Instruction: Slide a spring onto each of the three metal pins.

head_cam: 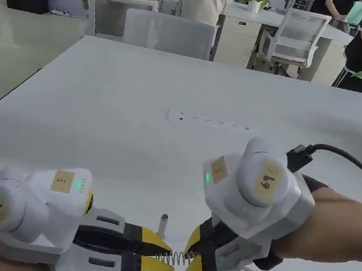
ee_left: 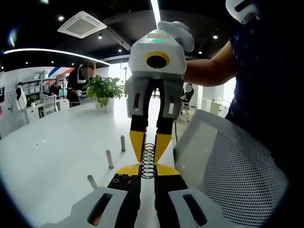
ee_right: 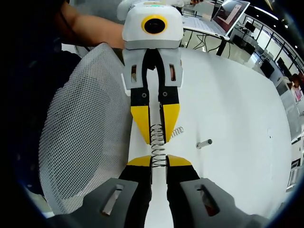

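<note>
Spring: one spring (ee_left: pixel 148 159) held in the air between the two grippers, tip to tip.
Left gripper (ee_left: pixel 142 170): jaws closed on one end of the spring.
Right gripper (ee_right: pixel 159 161): jaws clamped on the other end.
Pins: three pins (ee_left: pixel 109 159) upright in a row on the surface (head_cam: pixel 139 106), near the held spring, apart from it.
Loose spring (ee_right: pixel 176 131): lies on the surface just beside the jaw tips.
Edge: the surface's near edge runs close by the jaws, with a mesh chair (ee_right: pixel 80 118) against it.
Open room: wide bare surface beyond the pins, up to a power strip (head_cam: pixel 211 122).
Count: two springs, three pins.
</note>
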`<state>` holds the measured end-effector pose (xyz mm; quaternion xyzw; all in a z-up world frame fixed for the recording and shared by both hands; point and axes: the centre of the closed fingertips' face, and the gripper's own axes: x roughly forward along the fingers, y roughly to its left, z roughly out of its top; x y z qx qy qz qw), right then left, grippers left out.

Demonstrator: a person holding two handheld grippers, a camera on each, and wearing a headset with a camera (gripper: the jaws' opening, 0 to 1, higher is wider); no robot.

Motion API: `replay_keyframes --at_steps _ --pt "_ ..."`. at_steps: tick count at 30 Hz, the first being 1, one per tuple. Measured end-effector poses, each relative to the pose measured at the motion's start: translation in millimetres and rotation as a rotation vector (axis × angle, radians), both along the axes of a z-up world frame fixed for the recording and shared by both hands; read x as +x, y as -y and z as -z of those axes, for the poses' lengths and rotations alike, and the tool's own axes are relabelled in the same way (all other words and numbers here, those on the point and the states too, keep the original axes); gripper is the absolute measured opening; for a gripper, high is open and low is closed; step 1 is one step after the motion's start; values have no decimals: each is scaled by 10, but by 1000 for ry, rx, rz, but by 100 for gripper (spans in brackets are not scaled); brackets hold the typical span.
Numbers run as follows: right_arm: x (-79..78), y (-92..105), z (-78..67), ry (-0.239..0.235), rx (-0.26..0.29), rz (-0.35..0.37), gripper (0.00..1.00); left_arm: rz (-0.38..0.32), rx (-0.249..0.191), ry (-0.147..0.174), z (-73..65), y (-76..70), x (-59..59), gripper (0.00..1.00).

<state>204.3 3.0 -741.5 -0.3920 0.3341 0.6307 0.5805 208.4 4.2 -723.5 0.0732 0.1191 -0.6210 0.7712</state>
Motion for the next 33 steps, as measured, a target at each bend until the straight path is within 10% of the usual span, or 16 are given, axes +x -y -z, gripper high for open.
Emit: replay_keyframes --at_steps 12,33 --pt "-16 -129 -243 -25 45 17 7 -5 1 14 -2 -5 6 3" --pt "-25 -247 -330 -16 -32 -11 7 2 4 29 -4 31 30 3"
